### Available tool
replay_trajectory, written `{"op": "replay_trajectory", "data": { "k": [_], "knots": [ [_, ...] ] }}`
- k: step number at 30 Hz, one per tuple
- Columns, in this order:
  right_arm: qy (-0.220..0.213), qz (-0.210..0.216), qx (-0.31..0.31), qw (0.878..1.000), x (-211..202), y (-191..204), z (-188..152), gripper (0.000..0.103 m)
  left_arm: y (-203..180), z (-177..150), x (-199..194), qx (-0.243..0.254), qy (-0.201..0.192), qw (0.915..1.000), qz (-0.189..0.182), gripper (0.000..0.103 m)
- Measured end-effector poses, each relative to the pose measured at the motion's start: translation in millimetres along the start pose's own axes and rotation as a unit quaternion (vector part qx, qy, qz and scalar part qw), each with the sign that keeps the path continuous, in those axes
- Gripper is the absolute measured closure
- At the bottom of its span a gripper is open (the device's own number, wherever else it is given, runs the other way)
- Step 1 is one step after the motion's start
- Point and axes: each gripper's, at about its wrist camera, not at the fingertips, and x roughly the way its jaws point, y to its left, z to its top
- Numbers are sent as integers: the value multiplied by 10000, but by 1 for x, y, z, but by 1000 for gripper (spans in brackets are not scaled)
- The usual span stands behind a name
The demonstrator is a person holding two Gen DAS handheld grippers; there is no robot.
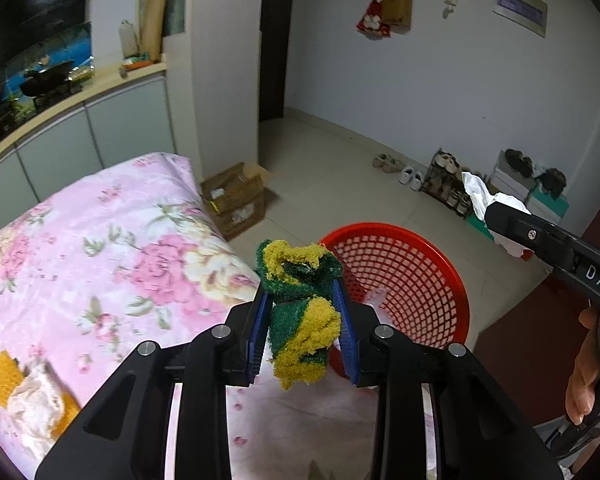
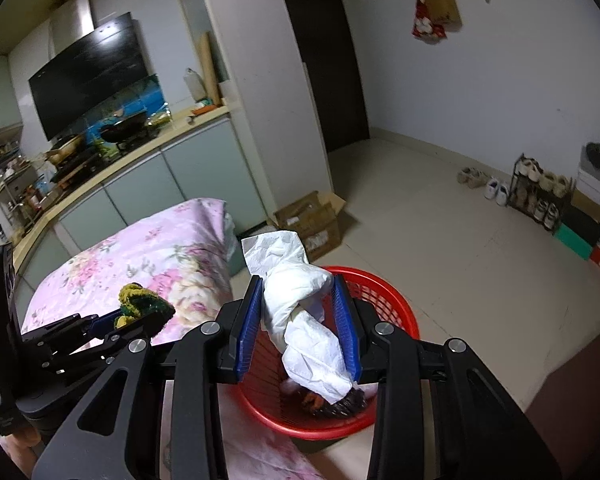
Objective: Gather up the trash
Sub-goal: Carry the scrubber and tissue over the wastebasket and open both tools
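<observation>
My left gripper [image 1: 303, 300] is shut on a crumpled green and yellow scouring sponge [image 1: 300, 312], held above the edge of the floral table next to the red basket [image 1: 440, 280]. My right gripper [image 2: 296, 312] is shut on a crumpled white tissue [image 2: 300, 304] and holds it over the red basket [image 2: 400, 312], which has dark scraps [image 2: 340, 402] at its bottom. The left gripper with the sponge [image 2: 136, 300] shows at the left of the right wrist view. The right gripper with the tissue [image 1: 480, 196] shows at the right of the left wrist view.
The table wears a pink floral cloth [image 1: 100, 248]; an orange sponge with crumpled paper [image 1: 28, 392] lies at its near left. An open cardboard box [image 1: 236, 196] sits on the floor behind. A shoe rack [image 1: 448, 180] and boxes stand by the far wall. A kitchen counter [image 2: 120, 160] runs at left.
</observation>
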Motion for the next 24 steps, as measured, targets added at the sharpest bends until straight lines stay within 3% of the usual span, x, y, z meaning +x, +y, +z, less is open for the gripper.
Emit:
{"op": "replay_trajectory", "data": {
  "k": [13, 24],
  "knots": [
    [552, -202, 401, 9975, 32, -32, -11, 69, -41, -6, 56, 226, 605, 9964, -545, 73],
    [1126, -43, 732, 9909, 65, -50, -20, 66, -61, -17, 98, 392, 1113, 9908, -662, 70]
  ]
}}
